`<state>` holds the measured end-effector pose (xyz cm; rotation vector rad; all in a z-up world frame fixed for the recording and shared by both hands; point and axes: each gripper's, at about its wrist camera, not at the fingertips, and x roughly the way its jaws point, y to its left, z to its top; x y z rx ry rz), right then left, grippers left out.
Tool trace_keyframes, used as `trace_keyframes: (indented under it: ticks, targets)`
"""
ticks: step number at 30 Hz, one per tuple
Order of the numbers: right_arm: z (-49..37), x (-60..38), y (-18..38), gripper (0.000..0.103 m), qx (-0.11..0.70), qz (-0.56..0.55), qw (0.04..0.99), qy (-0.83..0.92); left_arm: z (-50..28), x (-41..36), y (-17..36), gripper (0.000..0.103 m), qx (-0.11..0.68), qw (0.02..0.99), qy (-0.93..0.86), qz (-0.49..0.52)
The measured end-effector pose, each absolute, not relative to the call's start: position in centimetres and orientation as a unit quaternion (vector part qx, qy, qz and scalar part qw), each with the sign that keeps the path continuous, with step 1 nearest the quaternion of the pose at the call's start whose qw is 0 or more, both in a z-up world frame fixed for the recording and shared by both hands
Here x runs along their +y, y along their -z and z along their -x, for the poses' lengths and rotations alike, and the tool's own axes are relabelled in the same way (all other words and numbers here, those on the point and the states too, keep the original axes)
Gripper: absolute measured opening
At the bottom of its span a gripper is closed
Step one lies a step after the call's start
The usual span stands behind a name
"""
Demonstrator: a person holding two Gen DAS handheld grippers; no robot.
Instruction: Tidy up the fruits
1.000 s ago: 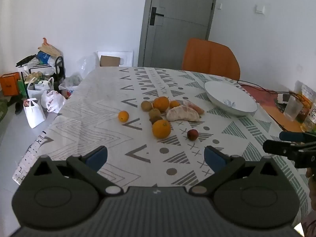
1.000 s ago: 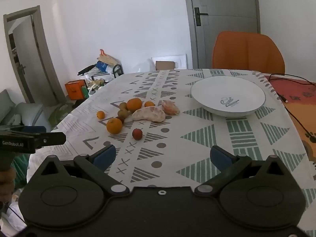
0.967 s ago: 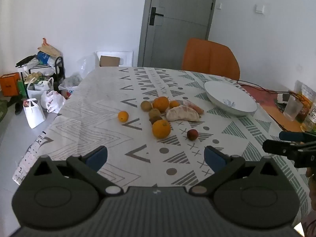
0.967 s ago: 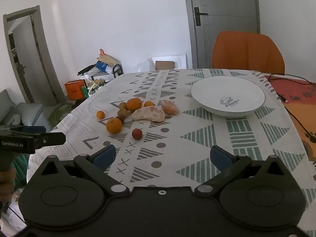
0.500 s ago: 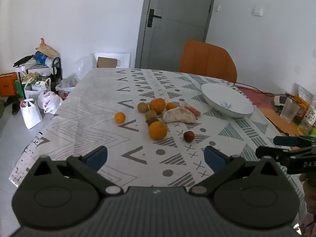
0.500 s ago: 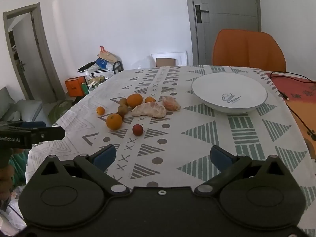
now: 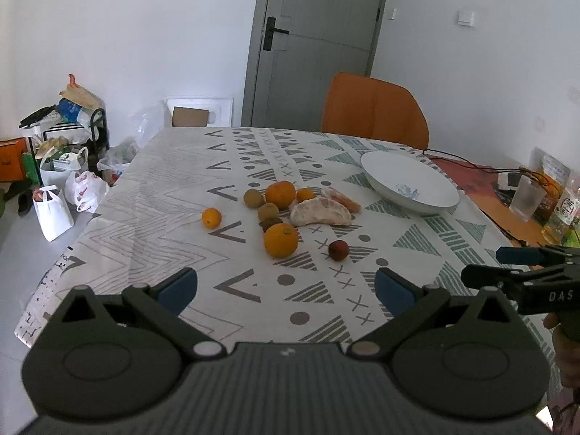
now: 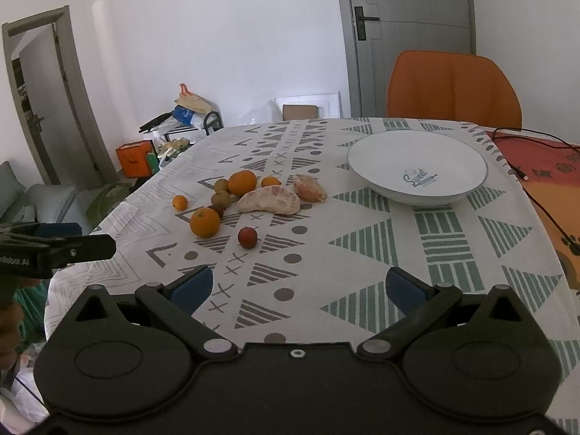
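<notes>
Sitting mid-counter (image 8: 362, 253): your fruit cluster, big orange (image 7: 280, 239) nearest, red fruit (image 7: 338, 249) just beside, peeled citrus (image 8: 269, 200) behind. White bowl (image 8: 417, 166) stands apart, right; orange chair (image 8: 453, 87) beyond. Nothing blocks path. Your left gripper (image 7: 286, 290) and right gripper (image 8: 297, 288) hover low, fingers apart, empty. Only left view shows glass (image 7: 525, 197) at edge.

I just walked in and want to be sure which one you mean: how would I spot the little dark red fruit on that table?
Start at the big white bowl on the patterned tablecloth, then look left to the cluster of fruit. The small dark red fruit lies alone at the cluster's near edge, just right of the nearest orange. It is the only red one, smaller than the oranges and touching nothing.
</notes>
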<state>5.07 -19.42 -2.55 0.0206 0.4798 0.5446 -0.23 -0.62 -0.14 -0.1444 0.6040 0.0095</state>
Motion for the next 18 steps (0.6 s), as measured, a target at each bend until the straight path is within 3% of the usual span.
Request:
trace_keyframes:
  ticks: [18]
  targets:
    - [-5.09, -19.51, 2.61, 0.103, 0.236, -0.011, 0.935, -0.264, 0.19, -1.03, 0.23, 0.103, 0.300, 0.951, -0.001, 0.068]
